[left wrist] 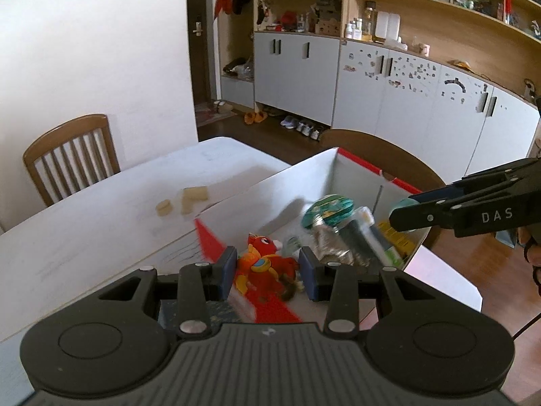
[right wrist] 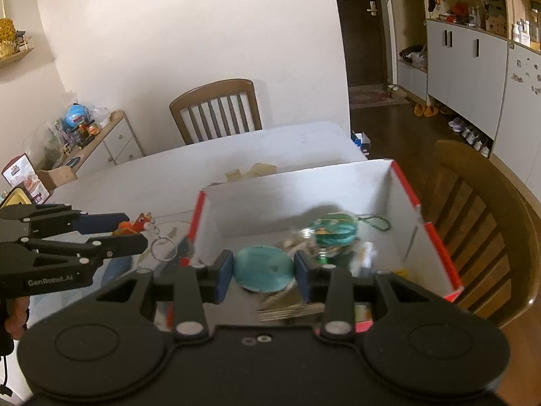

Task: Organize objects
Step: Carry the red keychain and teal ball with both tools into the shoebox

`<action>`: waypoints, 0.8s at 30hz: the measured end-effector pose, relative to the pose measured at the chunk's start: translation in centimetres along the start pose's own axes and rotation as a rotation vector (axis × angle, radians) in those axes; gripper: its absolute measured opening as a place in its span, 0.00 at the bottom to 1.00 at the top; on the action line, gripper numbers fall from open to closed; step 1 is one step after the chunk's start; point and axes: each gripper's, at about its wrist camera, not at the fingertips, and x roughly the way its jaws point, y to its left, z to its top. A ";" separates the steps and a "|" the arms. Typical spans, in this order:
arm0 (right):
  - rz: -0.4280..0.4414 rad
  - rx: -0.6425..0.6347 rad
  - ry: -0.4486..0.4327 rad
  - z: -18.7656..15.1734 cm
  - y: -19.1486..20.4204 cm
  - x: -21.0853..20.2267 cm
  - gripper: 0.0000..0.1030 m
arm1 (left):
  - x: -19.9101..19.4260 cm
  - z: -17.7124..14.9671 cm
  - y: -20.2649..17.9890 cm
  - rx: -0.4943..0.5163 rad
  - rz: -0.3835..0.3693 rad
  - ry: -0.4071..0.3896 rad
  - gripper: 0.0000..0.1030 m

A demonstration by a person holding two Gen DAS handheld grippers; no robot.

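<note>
My left gripper (left wrist: 267, 270) is shut on a red plush toy (left wrist: 260, 262) with a keyring, held over the near left corner of a white box with red edges (left wrist: 294, 172). In the right wrist view the left gripper (right wrist: 135, 230) sits left of the box (right wrist: 304, 196), with the toy (right wrist: 137, 224) in its jaws and the keyring (right wrist: 164, 247) dangling. My right gripper (right wrist: 263, 267) is shut on a round teal object (right wrist: 262, 265) above the box's near edge. In the left wrist view the right gripper (left wrist: 400, 210) reaches in from the right.
Inside the box lie a green patterned round item (left wrist: 328, 209), a dark tube (left wrist: 361, 243) and a yellow packet (left wrist: 397, 238). Beige blocks (left wrist: 194, 199) lie on the white table (left wrist: 101, 220). Wooden chairs stand at the far side (right wrist: 216, 108) and the right (right wrist: 480, 223).
</note>
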 end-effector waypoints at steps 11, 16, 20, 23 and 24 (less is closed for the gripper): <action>-0.034 -0.064 0.019 0.0 -3.4 1.7 0.36 | 6.3 1.9 -3.8 0.024 -0.024 0.055 0.38; -0.042 -0.091 0.056 -0.1 -4.3 3.9 0.36 | 9.6 2.6 -3.8 0.027 0.004 0.097 0.38; -0.031 -0.119 0.086 -0.3 -4.3 5.6 0.36 | 12.5 2.6 -3.3 0.025 0.044 0.154 0.38; -0.009 -0.159 0.120 -0.5 -4.0 6.7 0.36 | 14.2 2.4 -3.0 0.030 0.066 0.193 0.38; -0.006 -0.174 0.127 -0.6 -3.9 7.0 0.36 | 14.7 2.4 -2.9 0.016 0.067 0.209 0.38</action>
